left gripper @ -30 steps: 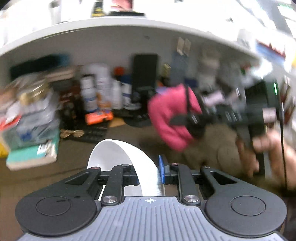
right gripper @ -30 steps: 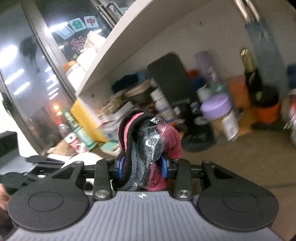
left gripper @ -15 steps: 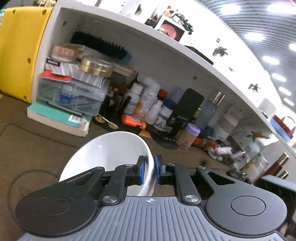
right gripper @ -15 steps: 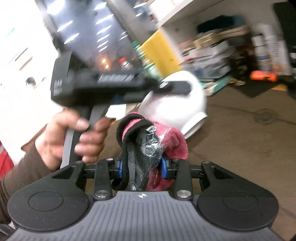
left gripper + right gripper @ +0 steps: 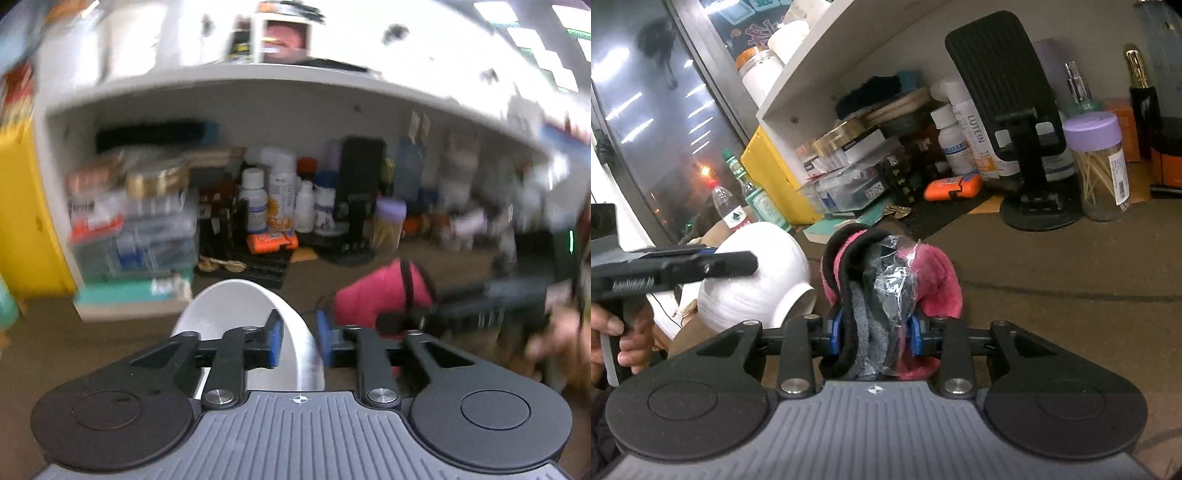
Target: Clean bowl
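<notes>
Bowl (image 5: 753, 280) hangs tipped above the desk, its rim pinched thin in my left gripper (image 5: 298, 341); it could slip or twist out. My right gripper (image 5: 873, 332), just right of it, clamps the bunched cloth (image 5: 890, 284), whose loose plastic may snag.

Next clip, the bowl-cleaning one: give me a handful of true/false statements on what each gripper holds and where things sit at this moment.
1. The left gripper pinches the rim of the white bowl. True.
2. The right gripper is open with nothing in it. False: it is shut on the pink and grey cloth.
3. The cloth is pressed inside the bowl. False: in the right wrist view it is beside the bowl, outside it.
4. The bowl is held tipped on its side, foot towards the right gripper. True.
5. A purple-lidded jar of sticks stands beside the black phone stand. True.
6. The orange case lies on the upper shelf. False: it lies on the desk, under the shelf.
</notes>
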Available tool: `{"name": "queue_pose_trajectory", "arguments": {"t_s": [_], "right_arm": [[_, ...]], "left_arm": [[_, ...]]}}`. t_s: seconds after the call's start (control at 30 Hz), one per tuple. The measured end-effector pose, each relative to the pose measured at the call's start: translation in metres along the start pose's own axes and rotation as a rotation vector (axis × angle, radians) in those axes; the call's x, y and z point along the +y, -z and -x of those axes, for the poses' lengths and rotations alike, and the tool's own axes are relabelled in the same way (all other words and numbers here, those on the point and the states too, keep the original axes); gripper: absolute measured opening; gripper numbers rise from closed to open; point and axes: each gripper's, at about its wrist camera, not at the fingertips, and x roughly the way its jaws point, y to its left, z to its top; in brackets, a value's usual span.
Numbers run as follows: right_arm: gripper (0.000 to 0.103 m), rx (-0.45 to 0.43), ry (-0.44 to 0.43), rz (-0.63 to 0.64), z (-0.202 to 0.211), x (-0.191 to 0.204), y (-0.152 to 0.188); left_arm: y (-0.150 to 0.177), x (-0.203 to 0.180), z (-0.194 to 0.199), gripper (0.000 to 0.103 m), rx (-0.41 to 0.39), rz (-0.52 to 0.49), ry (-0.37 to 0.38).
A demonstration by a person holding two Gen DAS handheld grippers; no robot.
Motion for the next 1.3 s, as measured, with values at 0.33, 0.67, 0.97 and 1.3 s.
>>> {"name": "queue_pose_trajectory", "arguments": {"t_s": [0.33,0.67,0.97,1.3], "right_arm": [[0.039,0.003,-0.007,-0.006,-0.001,-0.002,0.001],[0.041,-0.007,-0.023,-0.062,0.0,-0.01,-0.001],[0.04,-0.029,-0.039,-0.147,0.008,-0.026,-0.004],[0.048,0.029,0.053,-0.05,-0.006,-0.01,-0.004]], "left_arm": [[0.037,-0.025,0.007,0.064,0.108,-0.261,-0.068],[-0.006,-0.058,-0.014,0.063,0.095,-0.296,0.05],[-0.017,-0.082,-0.031,0.069,0.153,-0.356,0.097],[0.015,-0.072,-0.028,0.066,0.355,-0.647,-0.025]]}}
